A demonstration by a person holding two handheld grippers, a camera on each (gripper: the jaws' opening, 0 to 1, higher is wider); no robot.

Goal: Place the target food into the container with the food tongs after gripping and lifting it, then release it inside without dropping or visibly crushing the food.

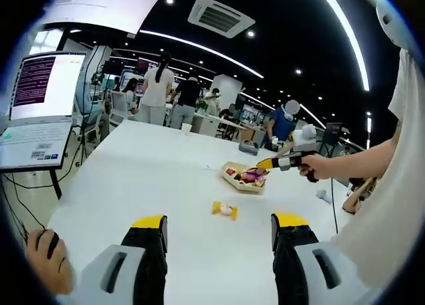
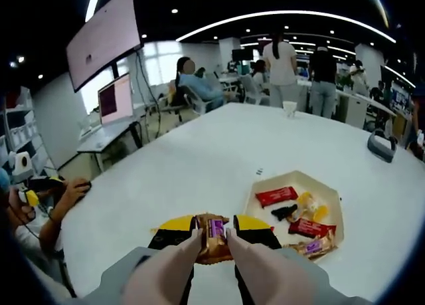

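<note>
Looking along the left gripper (image 1: 218, 233), I see its fingers standing apart and holding nothing, low over the white surface (image 1: 146, 179); a small yellow-wrapped snack (image 1: 225, 209) lies loose just ahead, and farther off the container (image 1: 243, 177) sits with the right gripper (image 1: 265, 164) reaching in beside it, held by a person's hand (image 1: 317, 165). From the right gripper (image 2: 212, 233) view, pale tongs (image 2: 199, 265) are clamped on an orange and purple packet (image 2: 214, 237), lifted just left of the container (image 2: 335, 208), which already holds red and yellow wrapped pieces; I judge the carry is under way, and the next move calls for shifting over the tray, then easing open gently.
</note>
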